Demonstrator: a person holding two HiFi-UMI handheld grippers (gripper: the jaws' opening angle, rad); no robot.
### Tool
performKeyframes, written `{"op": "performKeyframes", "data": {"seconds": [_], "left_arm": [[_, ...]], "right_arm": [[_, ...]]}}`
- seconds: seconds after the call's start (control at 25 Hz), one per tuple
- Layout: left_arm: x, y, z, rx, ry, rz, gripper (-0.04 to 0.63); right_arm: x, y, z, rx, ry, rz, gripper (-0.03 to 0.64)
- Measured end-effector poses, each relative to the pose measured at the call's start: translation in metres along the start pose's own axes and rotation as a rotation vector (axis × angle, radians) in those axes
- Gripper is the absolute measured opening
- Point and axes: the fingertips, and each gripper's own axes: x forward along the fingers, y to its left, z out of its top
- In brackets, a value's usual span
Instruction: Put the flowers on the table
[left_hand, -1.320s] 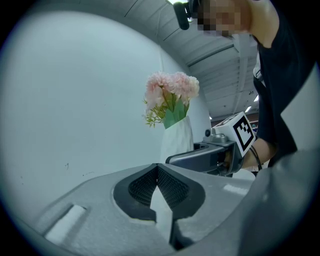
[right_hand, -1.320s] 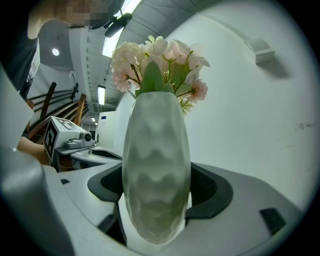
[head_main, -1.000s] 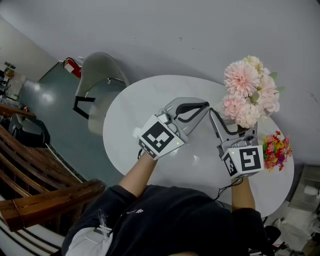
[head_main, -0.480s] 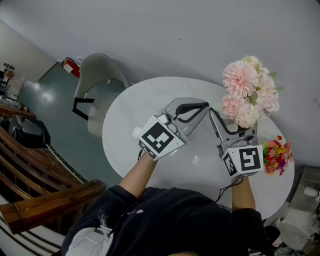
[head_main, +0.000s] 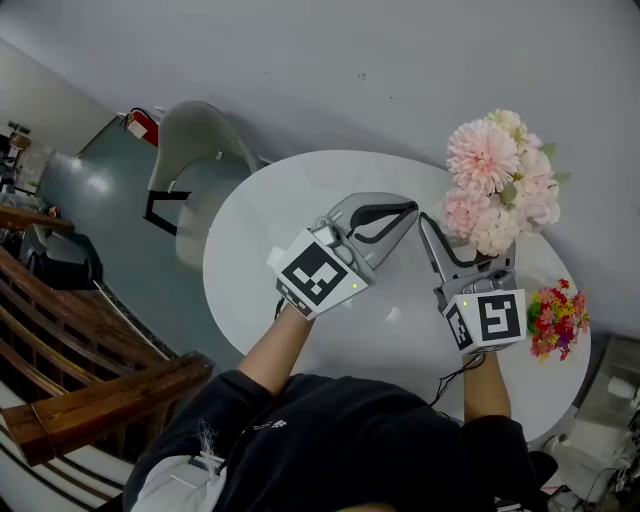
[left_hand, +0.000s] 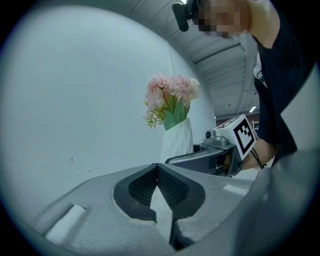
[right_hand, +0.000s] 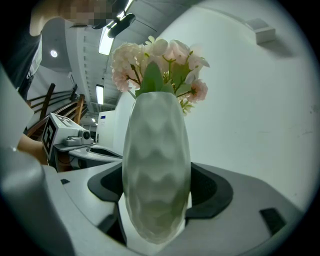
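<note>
Flowers, pink, stand upright in a white vase clamped between the jaws of the right gripper, straight ahead of it, over the right side of the round table; whether the base touches the top is hidden. The left gripper, jaws together and empty, sits just beside it

The flowers are pale pink and cream with green leaves, the vase white and rippled, the bench white; a small bunch is red, yellow and green; the left hand-held gripper and right hand-held gripper are grey with black pads
</note>
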Motion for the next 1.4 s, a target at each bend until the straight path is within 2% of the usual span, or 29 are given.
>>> {"op": "performKeyframes", "data": {"seconds": [1.4], "left_arm": [[-0.0082,-0.0044,0.0048,-0.047,0.020,-0.017,-0.003]], "right_arm": [[-0.0046,0.0029,0.0024,-0.004,0.031,-0.034,0.371]]}}
